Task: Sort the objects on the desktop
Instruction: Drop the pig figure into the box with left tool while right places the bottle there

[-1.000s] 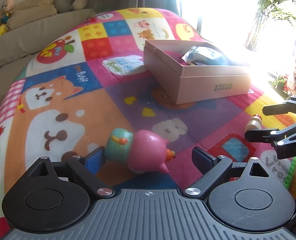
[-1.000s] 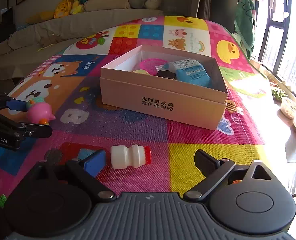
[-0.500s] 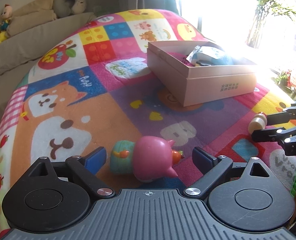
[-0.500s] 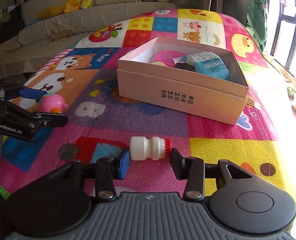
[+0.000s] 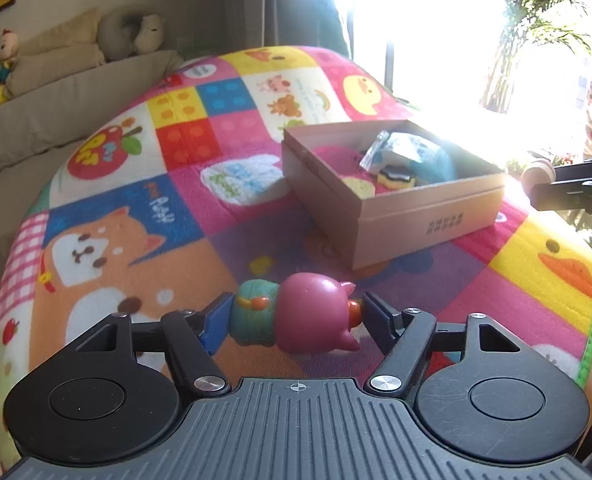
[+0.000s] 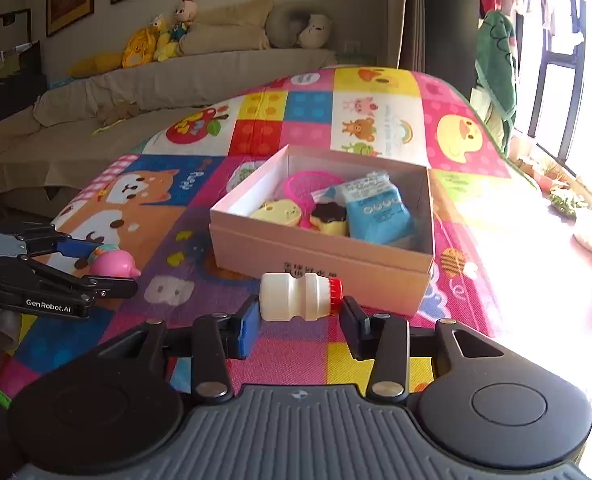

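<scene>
With the left tongs (image 5: 296, 316) closed on the pig toy (image 5: 296, 312) and the right tongs (image 6: 298, 314) closed on the bottle (image 6: 300, 297), both just before the box (image 6: 320, 248), I would lower each inside before loosening.

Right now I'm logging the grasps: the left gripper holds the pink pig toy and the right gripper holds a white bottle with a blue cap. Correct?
Not quite: the cap is red, not blue, as the right wrist view shows. The left gripper holds the pink pig toy, and the right gripper holds the white bottle.
</scene>
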Motion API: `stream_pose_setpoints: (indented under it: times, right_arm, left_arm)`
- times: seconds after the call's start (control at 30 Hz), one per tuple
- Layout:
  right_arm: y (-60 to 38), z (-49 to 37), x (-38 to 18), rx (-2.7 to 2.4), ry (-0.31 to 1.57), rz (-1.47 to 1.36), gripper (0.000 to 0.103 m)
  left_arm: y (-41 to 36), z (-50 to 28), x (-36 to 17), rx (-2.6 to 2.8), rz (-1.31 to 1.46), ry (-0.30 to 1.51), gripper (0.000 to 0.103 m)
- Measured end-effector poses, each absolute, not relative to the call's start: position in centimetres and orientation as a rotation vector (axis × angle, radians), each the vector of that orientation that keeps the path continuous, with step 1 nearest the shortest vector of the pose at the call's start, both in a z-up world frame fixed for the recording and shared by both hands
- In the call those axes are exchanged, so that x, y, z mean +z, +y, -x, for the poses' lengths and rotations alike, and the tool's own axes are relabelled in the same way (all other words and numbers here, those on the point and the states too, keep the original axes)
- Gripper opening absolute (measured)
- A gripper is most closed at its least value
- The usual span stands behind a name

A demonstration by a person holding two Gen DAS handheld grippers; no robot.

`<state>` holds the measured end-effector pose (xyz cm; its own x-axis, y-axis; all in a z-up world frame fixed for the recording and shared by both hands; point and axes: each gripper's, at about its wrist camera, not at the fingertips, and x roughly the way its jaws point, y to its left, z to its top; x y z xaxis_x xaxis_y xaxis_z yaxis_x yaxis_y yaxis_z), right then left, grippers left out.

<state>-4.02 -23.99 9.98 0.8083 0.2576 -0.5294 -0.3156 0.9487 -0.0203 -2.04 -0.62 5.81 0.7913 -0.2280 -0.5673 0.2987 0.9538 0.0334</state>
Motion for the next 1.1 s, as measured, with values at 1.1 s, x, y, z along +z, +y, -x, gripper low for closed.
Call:
stream_pose_setpoints:
  times: [1.1]
  right_arm:
    - [-21.4, -8.1, 11.3, 0.297, 0.599, -0.017, 0.043]
  left_arm:
    - [-4.6, -3.1, 4.3, -0.277, -0.161, 0.690, 0.102]
